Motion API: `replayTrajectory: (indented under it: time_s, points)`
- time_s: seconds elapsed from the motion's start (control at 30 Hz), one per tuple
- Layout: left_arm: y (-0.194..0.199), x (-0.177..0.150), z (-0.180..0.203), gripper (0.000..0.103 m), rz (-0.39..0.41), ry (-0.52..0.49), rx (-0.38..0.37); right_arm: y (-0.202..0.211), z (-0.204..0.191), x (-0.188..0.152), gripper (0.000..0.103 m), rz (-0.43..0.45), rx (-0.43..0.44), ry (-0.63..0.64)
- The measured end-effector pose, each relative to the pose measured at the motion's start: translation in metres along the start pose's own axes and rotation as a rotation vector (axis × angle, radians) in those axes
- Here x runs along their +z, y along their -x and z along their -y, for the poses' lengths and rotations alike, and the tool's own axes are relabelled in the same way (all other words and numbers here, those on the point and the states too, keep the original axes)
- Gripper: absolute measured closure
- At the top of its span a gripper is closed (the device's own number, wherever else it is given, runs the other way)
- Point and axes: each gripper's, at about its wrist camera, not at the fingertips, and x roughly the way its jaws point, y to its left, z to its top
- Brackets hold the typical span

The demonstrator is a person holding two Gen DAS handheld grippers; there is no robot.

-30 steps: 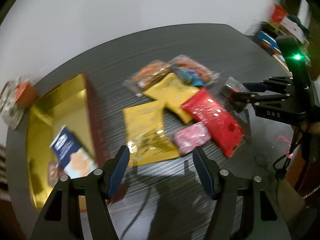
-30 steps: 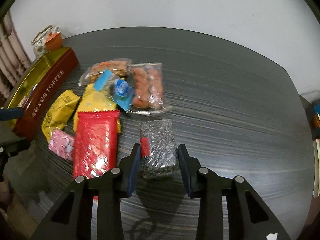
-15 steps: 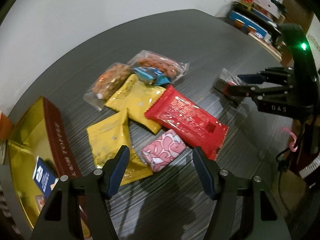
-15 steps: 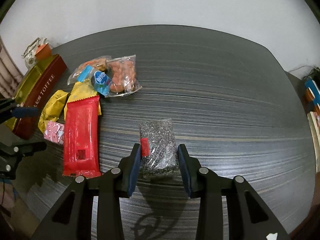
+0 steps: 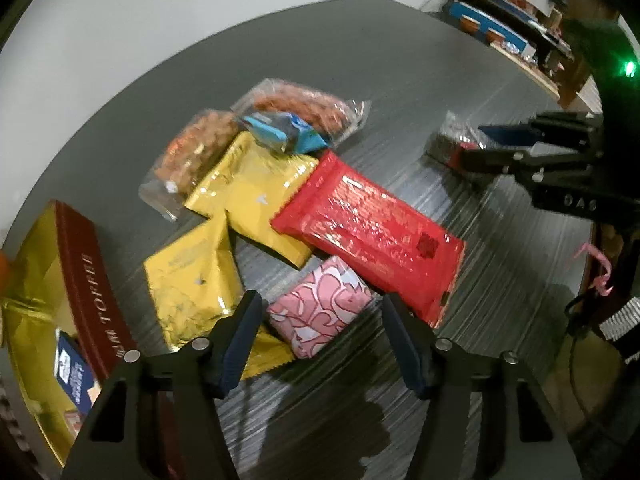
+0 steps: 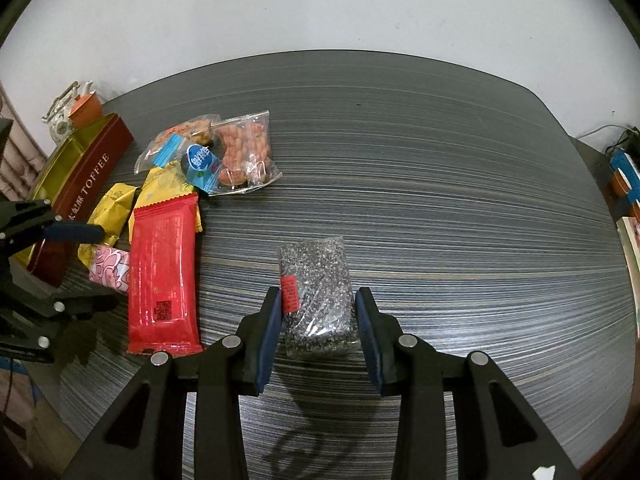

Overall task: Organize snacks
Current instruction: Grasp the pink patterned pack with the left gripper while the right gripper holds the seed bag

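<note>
At the far left of the surface [image 6: 420, 152] sits your open toffee tin [image 5: 90, 276], its gold inside facing up with a blue-labelled packet [image 5: 74, 372] already lying in it, which suggests it is where the snacks are meant to end up. Just beside its red wall lies the loose heap: two yellow packets [image 5: 192, 280], one overlapping the other, with two clear bags of nuts [image 5: 192, 148] and a small blue-wrapped sweet [image 5: 280, 132] behind them, and a long red packet [image 5: 372, 228] resting across the yellow ones' edge. Your left hand-held gripper [image 5: 320, 340] points steeply down over the small pink patterned packet [image 5: 320, 312], which lies on the surface between the jaws; they are closing but their pads do not yet press on it, so it looks like your next pick, chosen because it is nearest the tin and lies free at the heap's edge. Watch the corner of the yellow packet under your left finger, since it could get pinched along with it. Further right, well apart from the heap, your right hand-held gripper [image 6: 316, 324] is clenched on the dark speckled packet [image 6: 316, 296] with the small red label, gripping its near end across the width while the far end reaches out over the surface. Whether that packet is lifted or still resting down cannot be told from here.
</note>
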Motion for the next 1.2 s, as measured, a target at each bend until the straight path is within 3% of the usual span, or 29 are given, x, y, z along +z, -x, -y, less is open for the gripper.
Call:
replayTrajectory:
  time_s: [0.43, 0.73, 1.2]
  points:
    - [0.000, -0.008, 0.006, 0.053, -0.004, 0.014, 0.007, 0.000, 0.001, 0.001, 0.069, 0.001, 0.006, -0.004]
    - [0.007, -0.024, 0.018, 0.053, -0.029, 0.022, -0.007, 0.001, 0.001, 0.001, 0.069, 0.001, 0.006, -0.007]
    - [0.008, -0.031, 0.029, 0.055, -0.013, 0.068, 0.043, -0.004, -0.001, -0.002, 0.070, -0.020, 0.000, -0.013]
